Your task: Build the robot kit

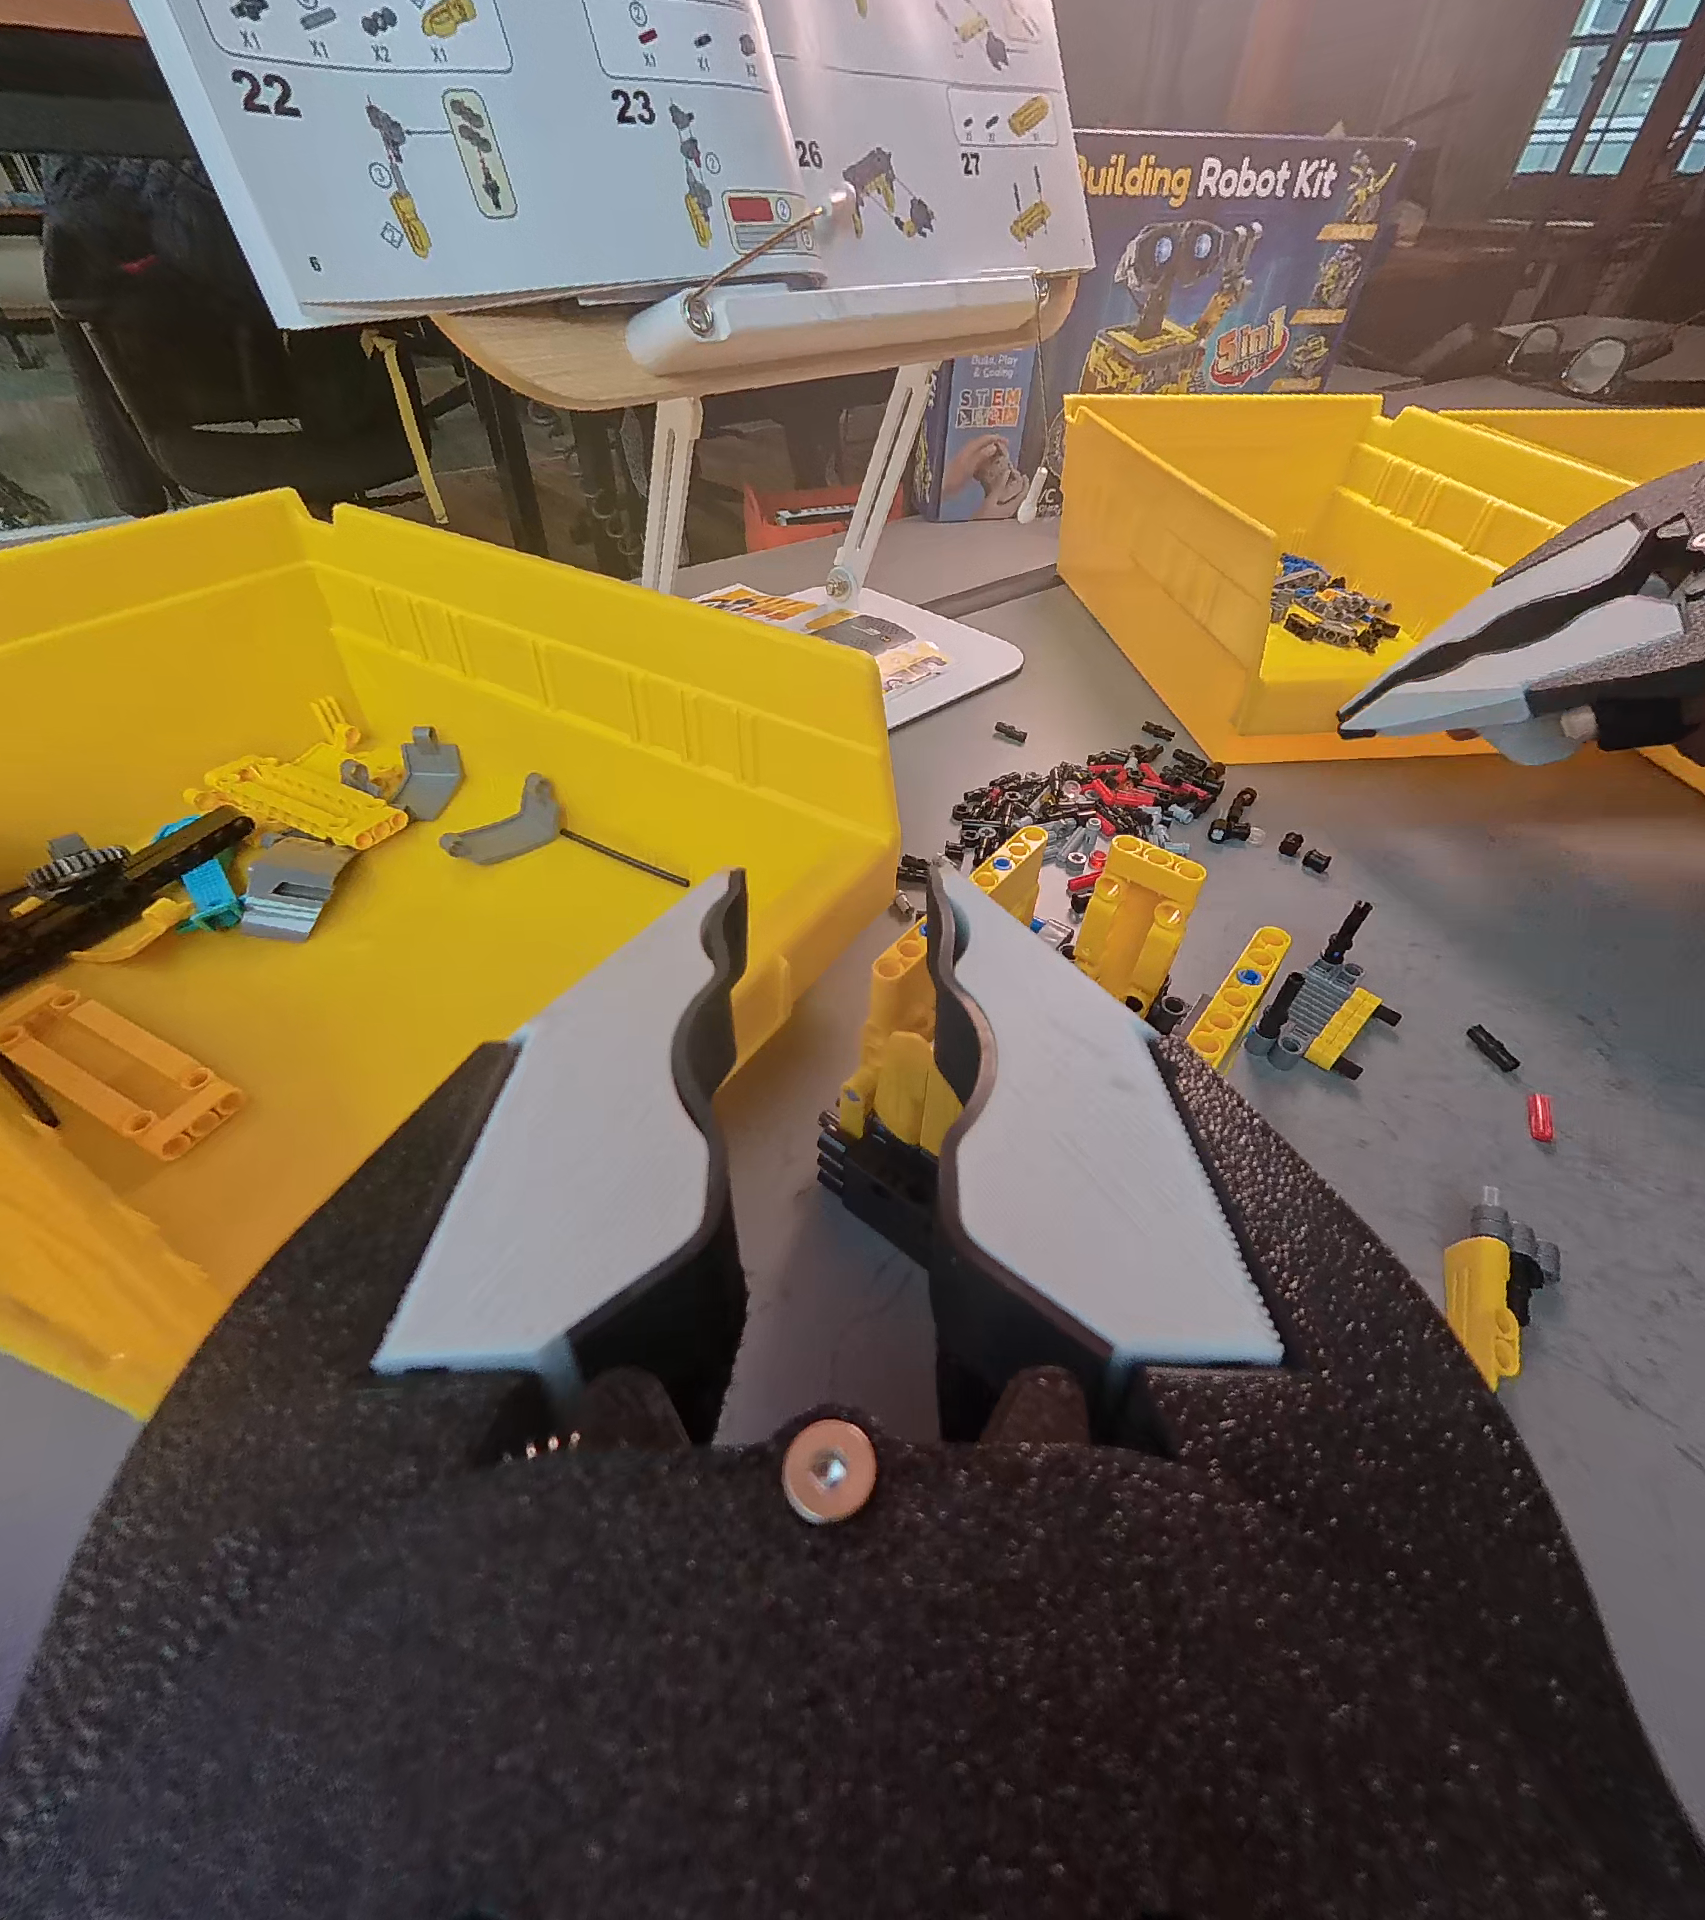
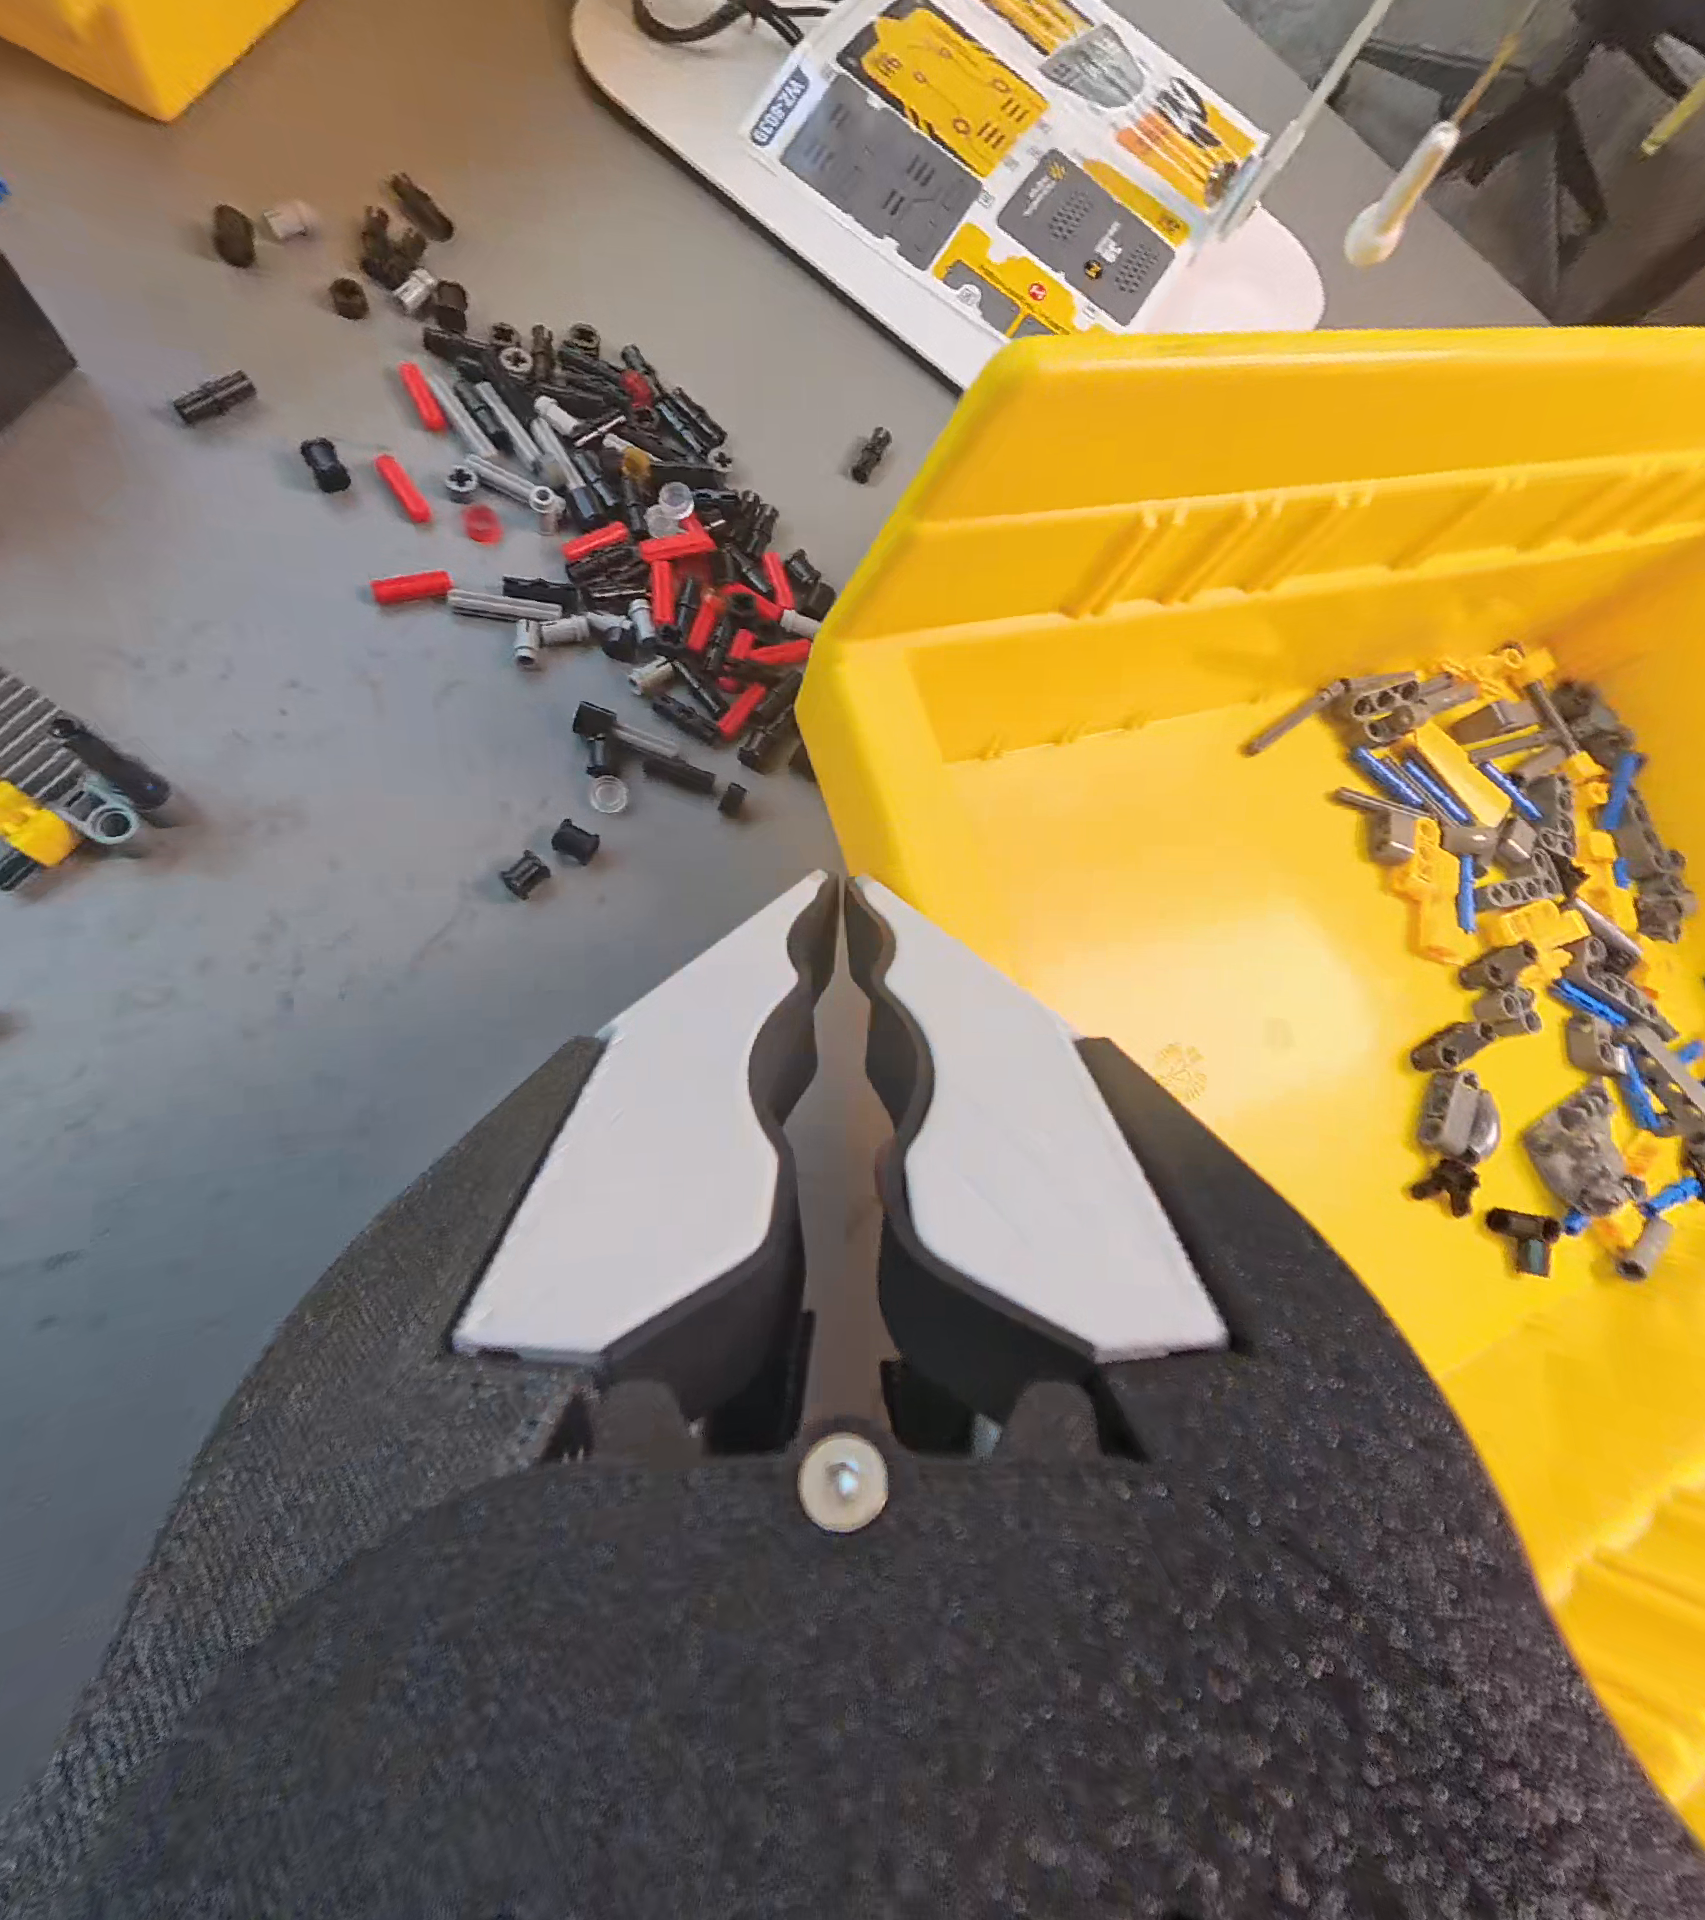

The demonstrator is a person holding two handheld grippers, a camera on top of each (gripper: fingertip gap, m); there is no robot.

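Black pebbled housing fills the foreground of both wrist views. From it the left gripper reaches out with its two grey fingers spread apart, holding nothing. Just beyond and partly behind its right finger stands a yellow-and-black brick assembly on the grey table; whether the finger touches it cannot be told. To the left of that gripper sits a yellow bin holding a handful of loose parts: grey brackets, yellow beams, a black geared arm and a turquoise piece.

Ahead on the table lies a scattered heap of small pins in black, red and grey. Near it lie two separate sub-assemblies: a grey-and-yellow block and a smaller yellow-and-grey piece. A single red pin lies apart between them.

The right gripper hovers above the table with its two fingertips pressed nearly together, nothing visible between them. It hangs just beside the near corner of a second yellow bin, which holds a pile of blue, grey and yellow pieces. The pin heap lies to its left.

Farther back, a white stand props an open instruction booklet; a sticker sheet lies on the stand's base. One printed kit box stands behind the second bin.
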